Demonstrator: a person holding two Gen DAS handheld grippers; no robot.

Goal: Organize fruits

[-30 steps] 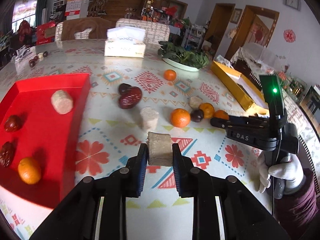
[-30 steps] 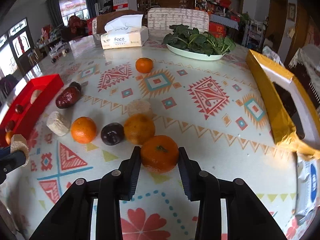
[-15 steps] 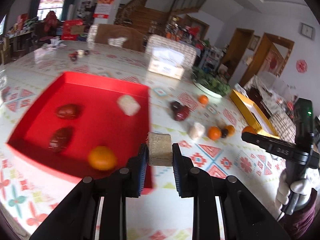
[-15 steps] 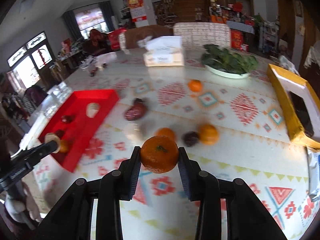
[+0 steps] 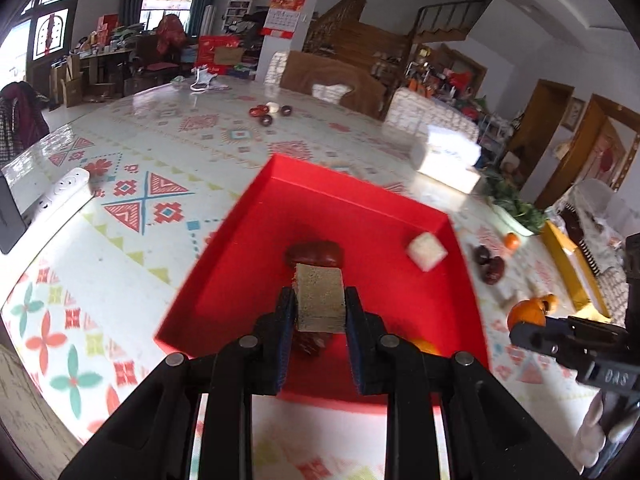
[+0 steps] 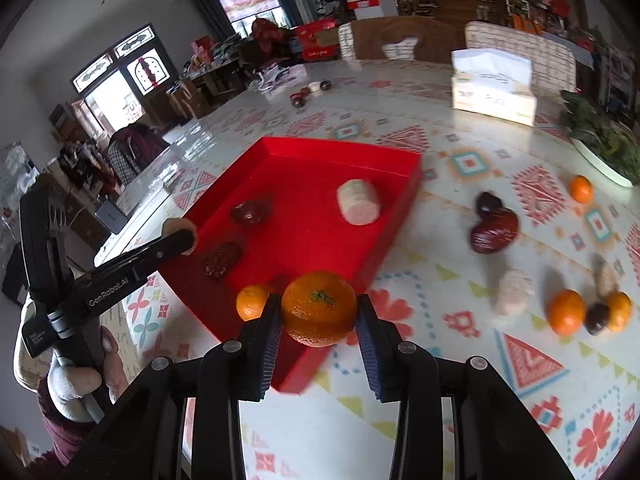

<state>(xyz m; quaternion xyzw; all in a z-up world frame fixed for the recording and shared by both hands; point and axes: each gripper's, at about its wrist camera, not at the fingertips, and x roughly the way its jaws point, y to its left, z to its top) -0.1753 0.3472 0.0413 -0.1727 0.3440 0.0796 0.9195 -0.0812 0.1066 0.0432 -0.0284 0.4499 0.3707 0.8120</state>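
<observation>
Left wrist view: the left tool [image 5: 320,312] is clamped on a tan, rough-faced cut cylinder of sugarcane-like stalk [image 5: 321,297], held over the shallow red rectangular tray [image 5: 224,248].
Tray contents here: a dark red glossy date [image 5: 314,254] just beyond the held piece, a pale cut chunk [image 5: 427,251] near the far right corner; a second date and an orange show only as slivers behind the tool.
Right wrist view: the right tool [image 6: 318,318] is clamped on a round orange mandarin with a green stem scar [image 6: 319,308], poised over the tray's near corner.
Done: four pieces lie in the tray, a small mandarin [image 6: 252,302] among them.
Left: both held pieces are not yet released; on the patterned surface [image 6: 460,380] remain several mandarins, dark dates and pale chunks.
Only this view shows: the loose fruit to the right in full, and the gloved hand [image 6: 72,380] on the left tool's handle.
Only the left view shows: the right tool's tip beside the tray.
</observation>
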